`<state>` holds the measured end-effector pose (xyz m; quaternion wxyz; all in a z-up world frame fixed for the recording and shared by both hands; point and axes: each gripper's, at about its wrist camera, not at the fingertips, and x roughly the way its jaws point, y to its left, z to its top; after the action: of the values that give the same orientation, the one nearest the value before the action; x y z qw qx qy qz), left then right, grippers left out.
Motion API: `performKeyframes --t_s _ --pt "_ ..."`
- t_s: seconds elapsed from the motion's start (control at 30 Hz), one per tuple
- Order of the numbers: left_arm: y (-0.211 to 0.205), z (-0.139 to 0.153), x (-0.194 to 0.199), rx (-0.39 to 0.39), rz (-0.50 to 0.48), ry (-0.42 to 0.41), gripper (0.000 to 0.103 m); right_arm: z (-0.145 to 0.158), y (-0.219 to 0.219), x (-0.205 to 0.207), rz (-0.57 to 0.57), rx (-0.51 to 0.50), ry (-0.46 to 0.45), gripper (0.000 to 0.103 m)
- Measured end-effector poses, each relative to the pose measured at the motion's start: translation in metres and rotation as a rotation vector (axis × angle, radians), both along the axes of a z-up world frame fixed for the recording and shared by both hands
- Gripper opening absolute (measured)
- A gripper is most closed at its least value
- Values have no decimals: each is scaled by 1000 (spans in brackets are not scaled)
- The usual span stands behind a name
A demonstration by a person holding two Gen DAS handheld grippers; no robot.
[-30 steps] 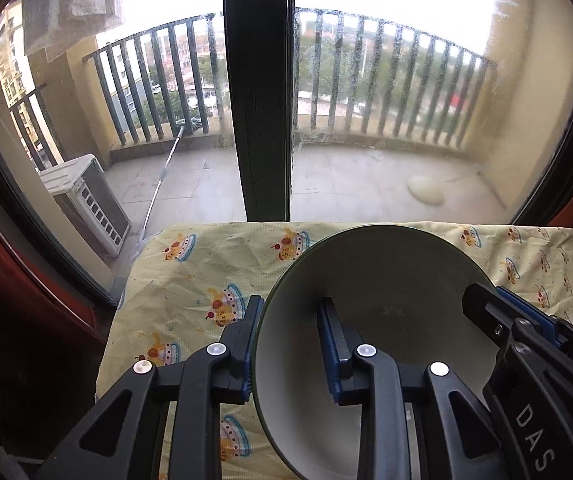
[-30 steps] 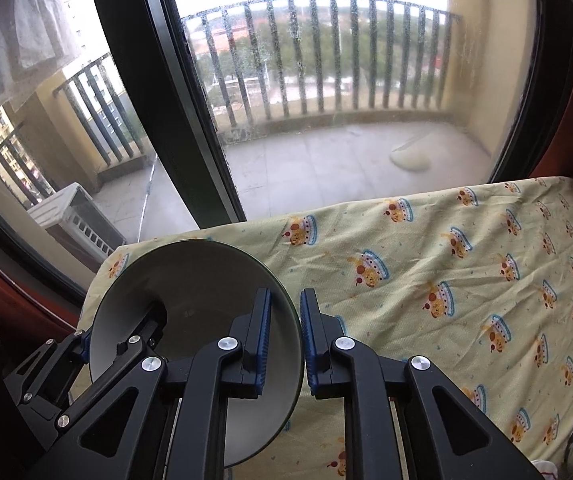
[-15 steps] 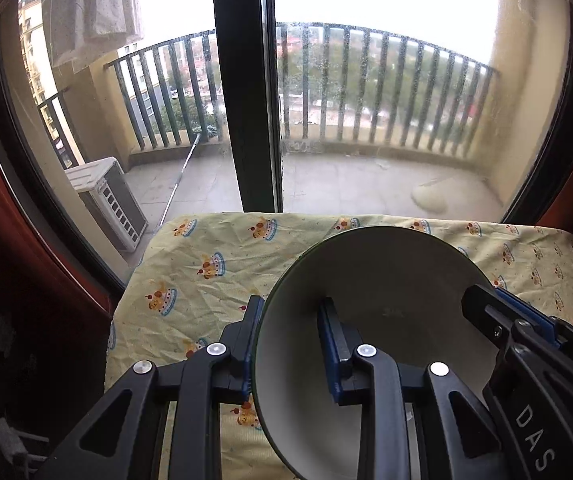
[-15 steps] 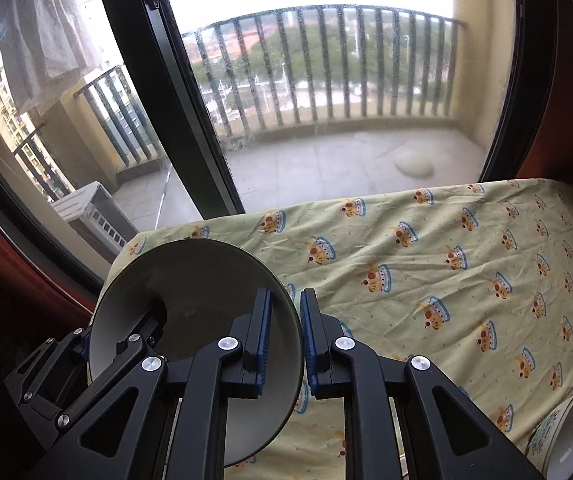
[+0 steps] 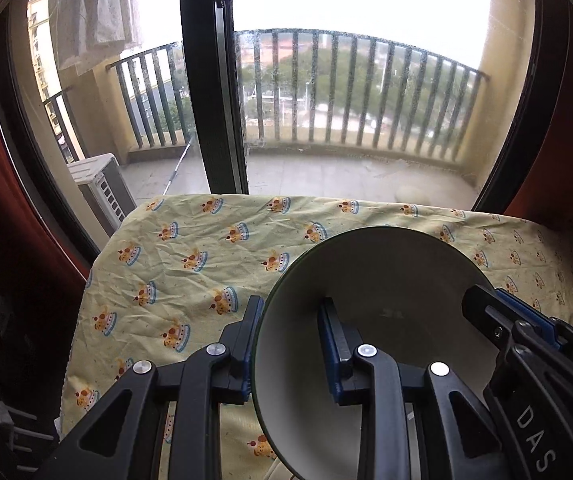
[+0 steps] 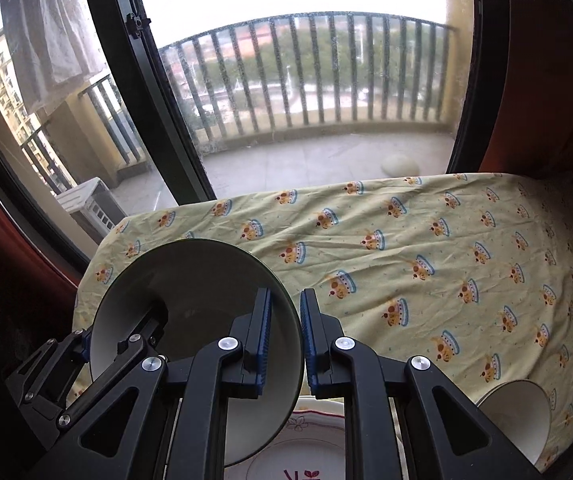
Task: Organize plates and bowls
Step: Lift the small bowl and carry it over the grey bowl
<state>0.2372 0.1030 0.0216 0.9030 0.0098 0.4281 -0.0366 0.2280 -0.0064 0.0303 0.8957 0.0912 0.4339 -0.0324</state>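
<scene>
A grey bowl with a dark green rim (image 5: pixel 386 304) is held in the air above the table by both grippers. My left gripper (image 5: pixel 290 344) is shut on its left rim, one finger inside and one outside. My right gripper (image 6: pixel 286 336) is shut on its right rim; the bowl (image 6: pixel 194 292) shows left of centre in the right wrist view. The right gripper's fingers (image 5: pixel 502 316) also show in the left wrist view. Below, a white plate with a floral rim (image 6: pixel 310 444) lies on the table, mostly hidden by the fingers.
The table has a yellow cloth with crown prints (image 6: pixel 426 248). A white bowl (image 6: pixel 518 412) lies tilted at the lower right. Behind the table a glass door with a black frame (image 5: pixel 214 100) faces a balcony. Dark red curtains hang on both sides.
Both grippers have lifted and drawn back with the bowl; more of the cloth is in view. The floral plate and the white bowl have come into the right wrist view.
</scene>
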Motion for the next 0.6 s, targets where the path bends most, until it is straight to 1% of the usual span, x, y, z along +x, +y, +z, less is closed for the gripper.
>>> performKeyframes --t_s 0.27,0.4,0.6 --pt "-36 6 -30 -2 8 -6 26 7 -39 -34 7 8 -9 18" --pt "-57 8 -43 5 -4 -18 26 10 -61 -48 11 2 -16 18" --pt "-88 6 -62 -9 -17 -23 26 11 -93 -69 -1 -10 -24 18"
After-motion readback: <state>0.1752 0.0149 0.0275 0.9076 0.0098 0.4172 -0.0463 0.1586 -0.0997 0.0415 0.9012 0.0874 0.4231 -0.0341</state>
